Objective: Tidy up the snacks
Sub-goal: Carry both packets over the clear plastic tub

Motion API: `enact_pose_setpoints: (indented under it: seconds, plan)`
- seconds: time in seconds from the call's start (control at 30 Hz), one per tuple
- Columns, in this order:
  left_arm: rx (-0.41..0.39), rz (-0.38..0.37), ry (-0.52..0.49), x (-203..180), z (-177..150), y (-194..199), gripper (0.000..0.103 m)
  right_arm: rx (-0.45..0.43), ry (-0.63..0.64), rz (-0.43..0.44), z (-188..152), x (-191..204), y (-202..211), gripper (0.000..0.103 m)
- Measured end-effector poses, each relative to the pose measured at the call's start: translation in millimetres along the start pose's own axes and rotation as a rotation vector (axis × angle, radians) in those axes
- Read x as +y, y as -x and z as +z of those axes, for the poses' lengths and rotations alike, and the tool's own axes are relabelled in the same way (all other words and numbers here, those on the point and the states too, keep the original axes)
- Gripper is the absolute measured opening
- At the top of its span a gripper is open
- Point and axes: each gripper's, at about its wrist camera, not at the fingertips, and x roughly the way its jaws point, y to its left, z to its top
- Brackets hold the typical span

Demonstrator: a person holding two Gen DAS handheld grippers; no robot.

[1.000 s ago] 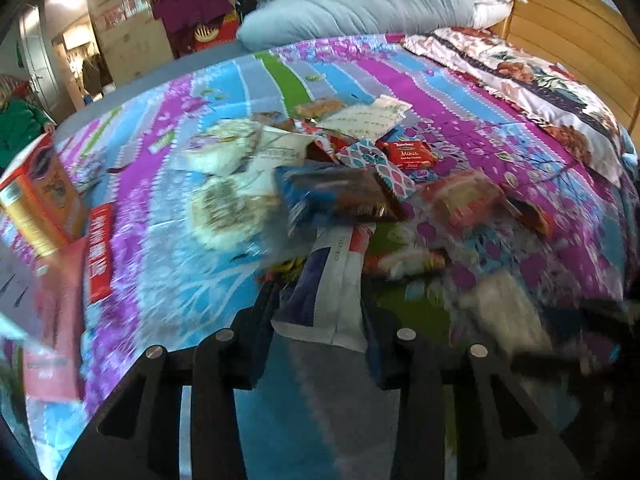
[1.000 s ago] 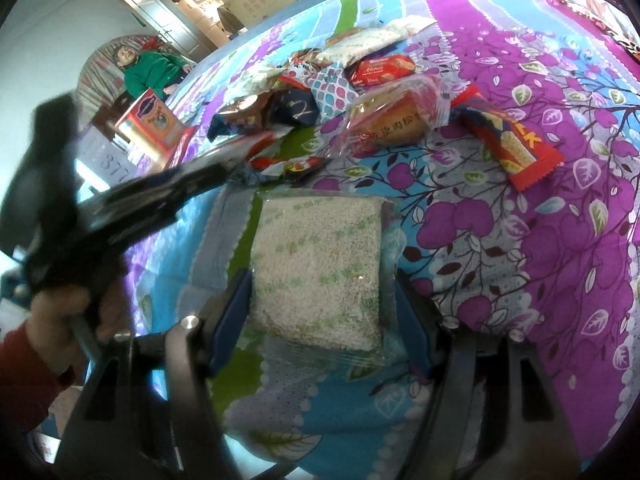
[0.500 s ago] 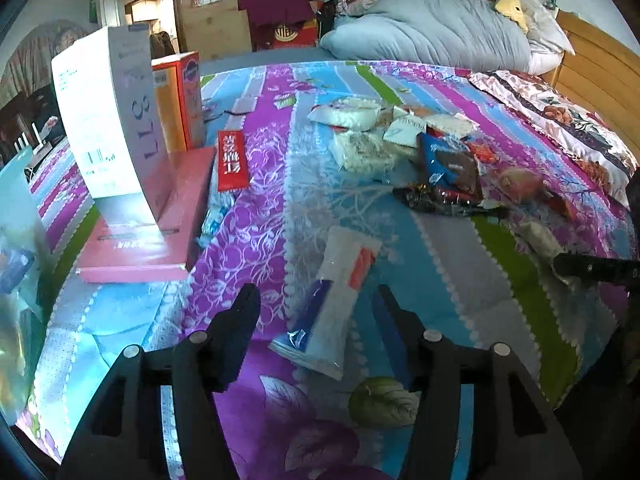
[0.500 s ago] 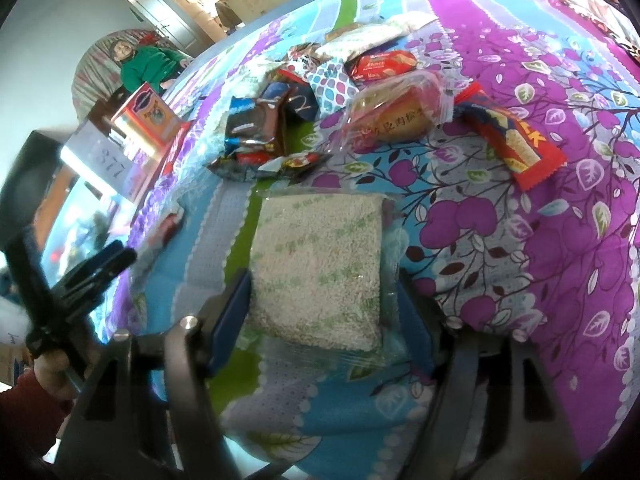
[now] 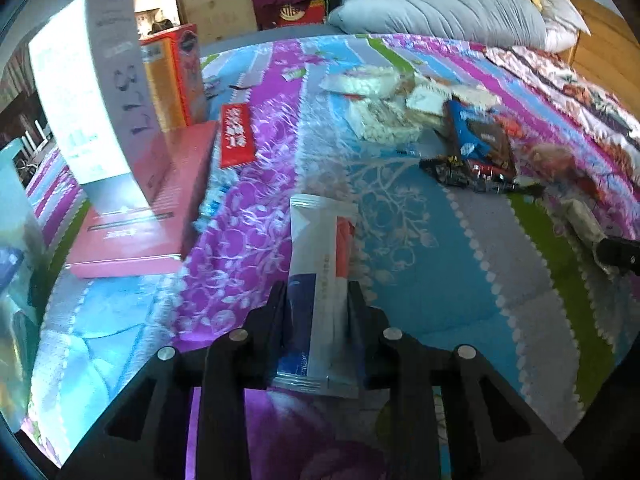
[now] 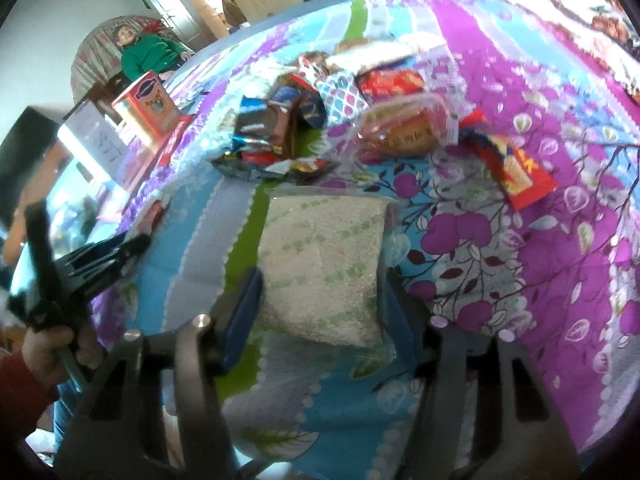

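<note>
Snack bar (image 5: 320, 280) between left hand-held gripper (image 5: 316, 300) pads

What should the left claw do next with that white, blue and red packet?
Probably lift it. The left claw has just been closing, and its fingers now press both sides of the white packet, which lies on the bedspread apart from the snack pile.

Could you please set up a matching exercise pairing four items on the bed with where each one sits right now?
Things:
1. white snack bar
2. rice cake packet
3. tall white box
4. red wrapper

Places:
A. standing on the flat pink box
B. between the right gripper fingers
C. between the left gripper fingers
D. flat on the bedspread, right of the bread packet

Pairs: 1-C, 2-B, 3-A, 4-D
</note>
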Motion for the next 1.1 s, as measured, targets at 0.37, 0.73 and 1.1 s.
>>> enact_pose_setpoints:
  seconds: [0.37, 0.73, 1.1]
  plan:
    - [-0.164, 0.008, 0.136, 48, 32, 91, 0.028, -0.092, 0.031, 0.027, 32, 44, 43, 0.057]
    - [-0.366, 0.195, 0.446, 182, 54, 204, 0.028, -0.211, 0.276, 0.249, 126, 222, 74, 0.057]
    - [-0.349, 0.366, 0.729, 332, 25, 235, 0.028, -0.11, 0.458, 0.525, 159, 423, 27, 0.057]
